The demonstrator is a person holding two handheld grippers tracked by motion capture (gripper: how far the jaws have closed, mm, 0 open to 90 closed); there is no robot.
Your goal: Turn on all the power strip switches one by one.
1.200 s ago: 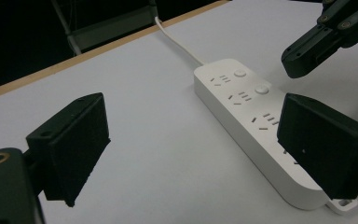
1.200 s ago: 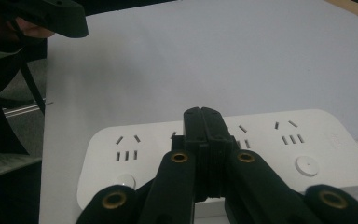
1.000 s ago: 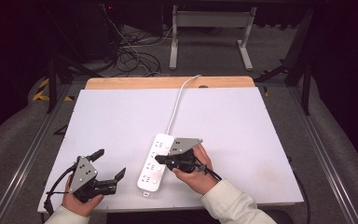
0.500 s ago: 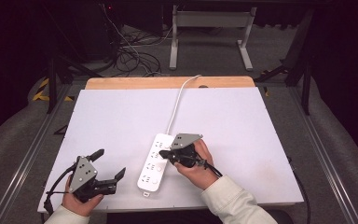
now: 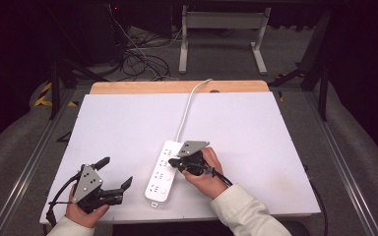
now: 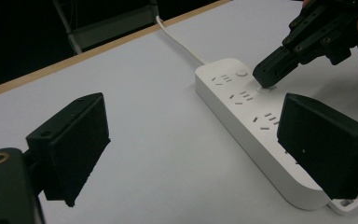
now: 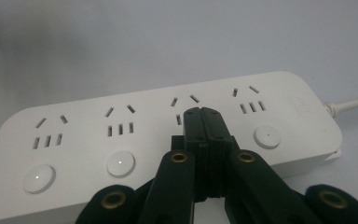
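With its jaws pressed together, the right gripper tip sits on the white power strip.

Contact point is at the strip's third socket group counting from its free end, tip over that group's round button per the left gripper view; nothing pinched between the jaws. Two buttons toward the free end show small lit dots, as does the one at the cord end. Strip lies flat on the white table, its cord running off the strip's far end to the table's far edge. Left gripper is held left of the strip, clear of it, jaws spread wide and holding nothing.
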